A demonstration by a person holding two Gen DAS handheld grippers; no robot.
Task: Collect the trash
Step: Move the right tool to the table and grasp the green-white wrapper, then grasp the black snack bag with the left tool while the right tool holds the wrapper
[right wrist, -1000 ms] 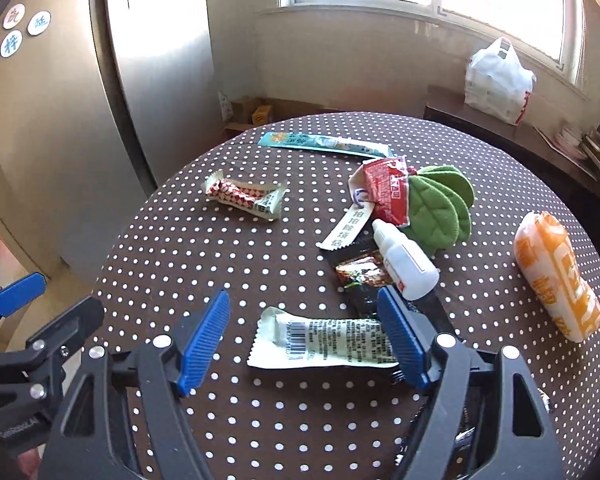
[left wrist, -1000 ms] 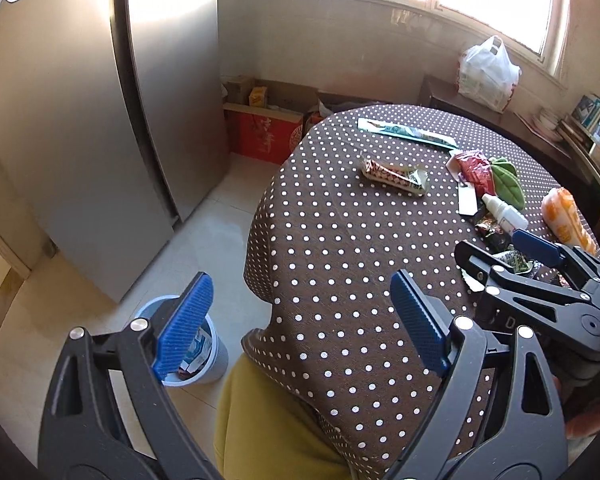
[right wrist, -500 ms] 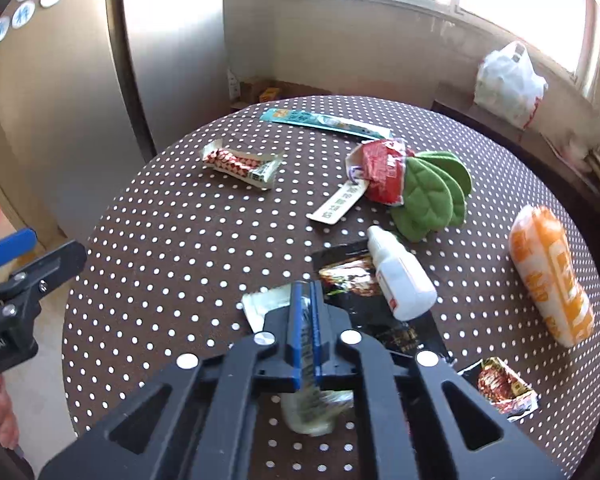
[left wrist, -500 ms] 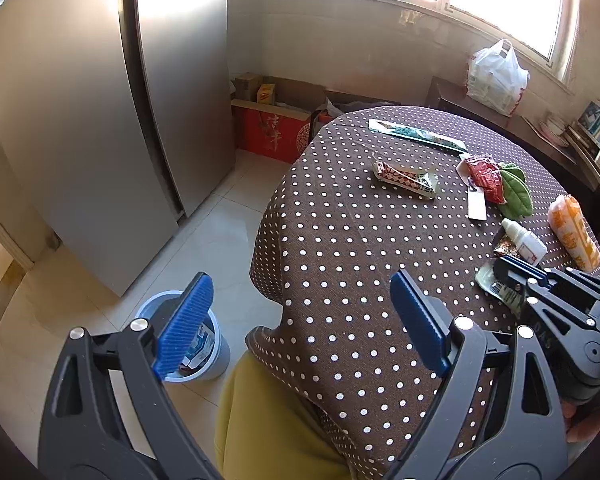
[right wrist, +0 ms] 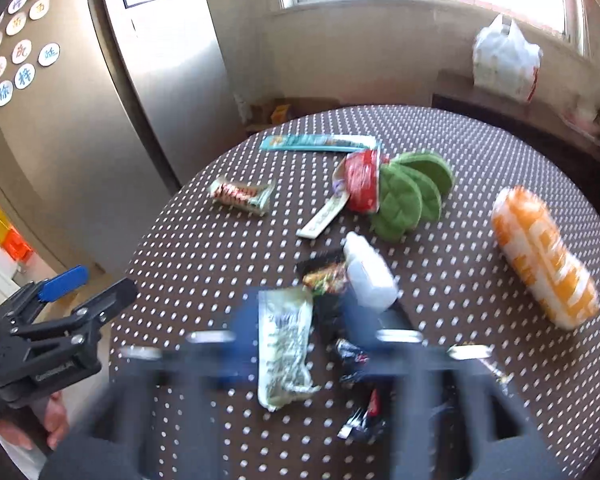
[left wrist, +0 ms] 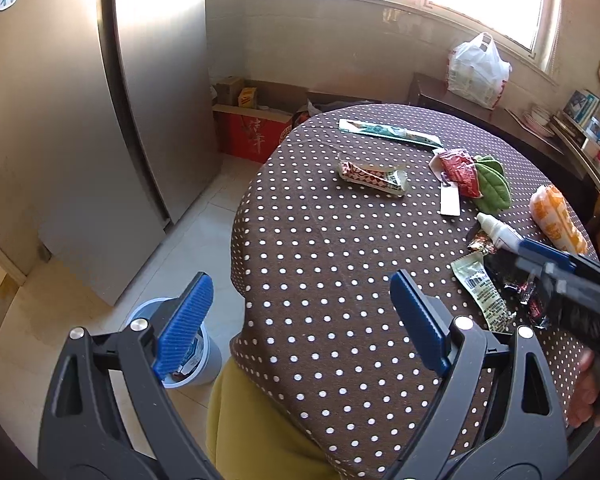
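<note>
Since half a second ago, when its blue pads were pressed together on the pale green wrapper (right wrist: 286, 344), the right tool (right wrist: 300, 340) has been spread apart again; its fingers are smeared by motion blur in the right wrist view, yet they are seen on either side of the wrapper with a gap between them. Whether the wrapper is lifted or lying on the tabletop (right wrist: 204, 256) cannot be told. It is seen lengthwise near the front edge, just beside a white dropper bottle (right wrist: 370, 276) and some dark crumpled wrappers (right wrist: 350, 356). In the left wrist view the same wrapper (left wrist: 482, 294) is seen next to the right tool (left wrist: 540, 258). The left tool (left wrist: 300, 312) is held wide open with nothing between its pads, over the tabletop's near edge. On the floor below, a light blue bin (left wrist: 202, 364) with scraps inside is partly covered by the left finger. Farther back on the tabletop, a red-and-white candy wrapper (right wrist: 242, 194), a long teal packet (right wrist: 320, 143), a red packet (right wrist: 362, 188) against a green leaf-shaped mat (right wrist: 410, 196), and an orange-and-white bag (right wrist: 544, 256) are seen.
</note>
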